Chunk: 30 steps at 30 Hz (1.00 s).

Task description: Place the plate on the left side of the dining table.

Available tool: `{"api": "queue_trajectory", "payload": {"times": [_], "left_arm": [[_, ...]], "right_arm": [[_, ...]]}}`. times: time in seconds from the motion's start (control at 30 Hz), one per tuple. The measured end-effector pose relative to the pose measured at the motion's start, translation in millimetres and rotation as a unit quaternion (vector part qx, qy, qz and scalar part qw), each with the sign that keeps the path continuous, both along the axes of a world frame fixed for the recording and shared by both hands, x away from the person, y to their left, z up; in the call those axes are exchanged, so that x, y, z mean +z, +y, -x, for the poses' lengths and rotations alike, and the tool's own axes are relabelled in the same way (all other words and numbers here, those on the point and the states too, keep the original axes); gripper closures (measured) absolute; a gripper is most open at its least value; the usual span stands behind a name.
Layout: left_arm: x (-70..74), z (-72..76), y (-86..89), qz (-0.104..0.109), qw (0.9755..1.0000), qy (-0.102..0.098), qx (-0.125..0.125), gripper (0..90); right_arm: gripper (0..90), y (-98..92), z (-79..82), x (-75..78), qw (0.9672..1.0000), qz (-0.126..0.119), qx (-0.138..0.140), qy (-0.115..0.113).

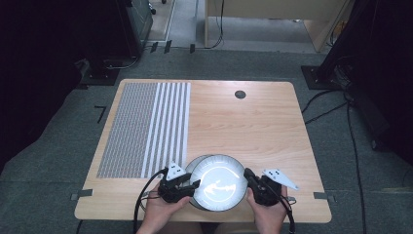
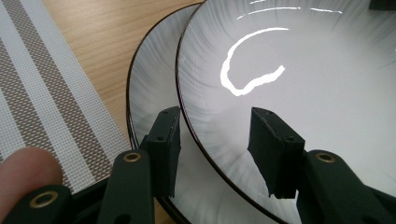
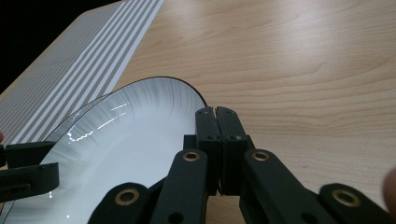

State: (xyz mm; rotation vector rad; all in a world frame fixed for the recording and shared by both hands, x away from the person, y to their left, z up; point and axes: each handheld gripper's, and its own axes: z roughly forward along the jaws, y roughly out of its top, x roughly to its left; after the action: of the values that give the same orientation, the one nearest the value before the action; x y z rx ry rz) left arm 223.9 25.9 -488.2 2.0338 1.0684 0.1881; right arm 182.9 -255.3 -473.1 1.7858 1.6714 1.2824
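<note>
At near edge of table [image 1: 253,122], two stacked plates: top plate [image 1: 217,182] sits offset to the right over bottom plate [image 2: 149,88]. Left gripper [image 2: 215,149] is wide open w/ jaws straddling top plate's rim, prob. to pinch it. Right gripper [image 3: 215,140] has jaws pressed together at opposite rim; can't tell if rim is caught. Striped mat [image 1: 143,129] lies beside plates, maybe the destination.

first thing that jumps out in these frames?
Two stacked white plates with dark rims at the table's near edge: the upper plate sits shifted right on the lower plate. The left claw stands open astride the upper plate's rim, and the right claw is shut at the opposite rim. A striped placemat covers the table's left side.
</note>
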Motion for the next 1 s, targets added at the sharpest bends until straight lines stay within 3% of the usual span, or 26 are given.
{"api": "queue_trajectory", "payload": {"times": [0.17,0.33,0.5,0.73,0.9,1.0], "left_arm": [[-3.1,-1.8,-3.4,-0.007,1.0,0.005,-0.001,53.8],[-4.0,-1.9,-3.9,-0.008,1.0,0.005,-0.001,54.5],[-4.1,-2.3,-3.7,-0.007,1.0,0.006,-0.001,54.6],[-4.1,-2.2,-3.5,-0.007,1.0,0.005,-0.003,54.7],[-4.2,-2.1,-3.4,-0.007,1.0,0.005,-0.004,54.7],[-4.2,-1.9,-3.2,-0.005,1.0,0.005,-0.004,54.8]], "right_arm": [[88.3,-2.1,0.8,-2.3,0.9999,-0.012,0.009,0.006],[78.7,-5.1,-0.4,-3.7,0.999,-0.037,0.017,0.02],[67.9,-3.7,-1.8,-7.0,0.9989,-0.028,0.006,0.039],[69.3,-5.0,-2.4,-12.6,0.9942,-0.072,-0.002,0.08],[78.9,-4.8,-0.5,-13.9,0.9887,-0.115,-0.002,0.097],[81.1,-3.6,0.8,-14.4,0.9874,-0.124,-0.009,0.098]]}}
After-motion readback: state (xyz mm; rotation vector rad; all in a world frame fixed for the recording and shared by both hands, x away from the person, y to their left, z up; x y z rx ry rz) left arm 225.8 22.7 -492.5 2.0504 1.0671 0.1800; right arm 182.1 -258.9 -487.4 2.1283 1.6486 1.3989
